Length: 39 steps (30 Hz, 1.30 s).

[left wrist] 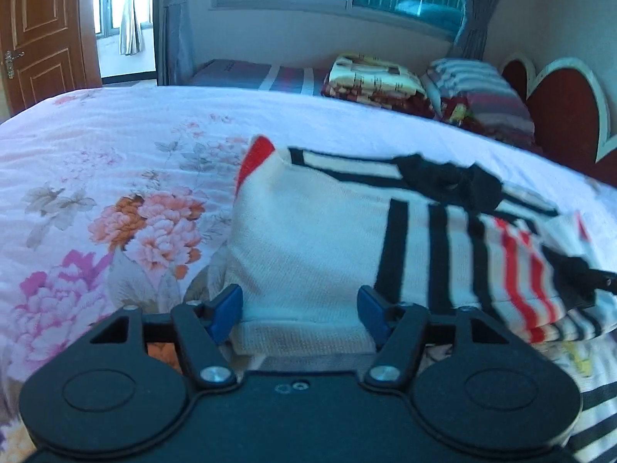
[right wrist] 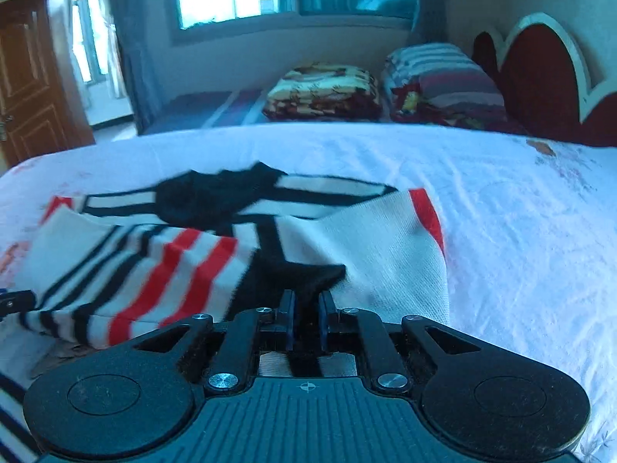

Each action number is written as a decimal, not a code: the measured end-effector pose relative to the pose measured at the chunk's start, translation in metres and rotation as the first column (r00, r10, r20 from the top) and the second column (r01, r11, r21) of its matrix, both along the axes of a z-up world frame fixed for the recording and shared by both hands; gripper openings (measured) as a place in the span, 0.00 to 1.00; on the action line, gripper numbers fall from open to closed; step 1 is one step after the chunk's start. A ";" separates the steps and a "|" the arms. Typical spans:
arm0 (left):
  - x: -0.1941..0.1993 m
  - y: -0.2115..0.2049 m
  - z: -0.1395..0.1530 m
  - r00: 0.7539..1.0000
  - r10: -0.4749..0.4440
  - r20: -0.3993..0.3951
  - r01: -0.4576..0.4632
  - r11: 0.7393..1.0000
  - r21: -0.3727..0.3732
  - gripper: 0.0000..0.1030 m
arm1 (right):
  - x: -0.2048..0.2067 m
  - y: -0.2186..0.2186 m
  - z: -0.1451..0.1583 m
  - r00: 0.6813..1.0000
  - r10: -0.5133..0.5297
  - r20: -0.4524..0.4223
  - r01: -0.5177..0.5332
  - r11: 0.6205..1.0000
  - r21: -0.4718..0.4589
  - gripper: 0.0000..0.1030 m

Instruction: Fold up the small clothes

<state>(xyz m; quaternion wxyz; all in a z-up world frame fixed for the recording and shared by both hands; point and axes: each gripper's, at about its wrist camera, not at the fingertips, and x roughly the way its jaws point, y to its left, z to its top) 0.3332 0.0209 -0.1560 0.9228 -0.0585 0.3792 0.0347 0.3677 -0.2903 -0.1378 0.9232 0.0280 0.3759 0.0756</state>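
A small knitted garment [left wrist: 320, 239], white with black and red stripes and a black bow, lay partly folded on the bed [left wrist: 115, 146], its flowered sheet spread beneath it. Taking that garment as the landmark, the left gripper [left wrist: 300, 314] sat at its near white edge, blue fingers [left wrist: 227, 308] standing wide on either side of the hem; whether they pressed the cloth I could not tell. The right gripper [right wrist: 306, 318] was at the garment's near edge too, jaws clenched on a dark fold of the knit, with the striped sleeve draped just to its left. Beyond the garment, at the far side of the bed, sat a folded patterned blanket [right wrist: 324, 92] and striped bedding [right wrist: 439, 77], and beyond those a red headboard [right wrist: 540, 88].
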 end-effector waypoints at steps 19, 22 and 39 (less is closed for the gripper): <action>-0.048 -0.019 -0.021 0.997 -0.011 -0.071 0.015 0.998 0.057 0.65 | -0.042 -0.006 -0.036 0.988 0.132 -0.074 -0.139 0.986 -0.093 0.10; -0.046 -0.026 -0.020 0.996 0.020 -0.083 -0.014 0.997 0.078 0.64 | -0.043 -0.014 -0.032 0.988 0.131 -0.078 -0.138 0.987 -0.088 0.10; -0.101 -0.083 -0.002 0.982 -0.172 -0.072 0.173 0.985 0.005 0.66 | -0.134 0.048 -0.008 0.971 0.223 -0.090 -0.220 0.974 0.050 0.10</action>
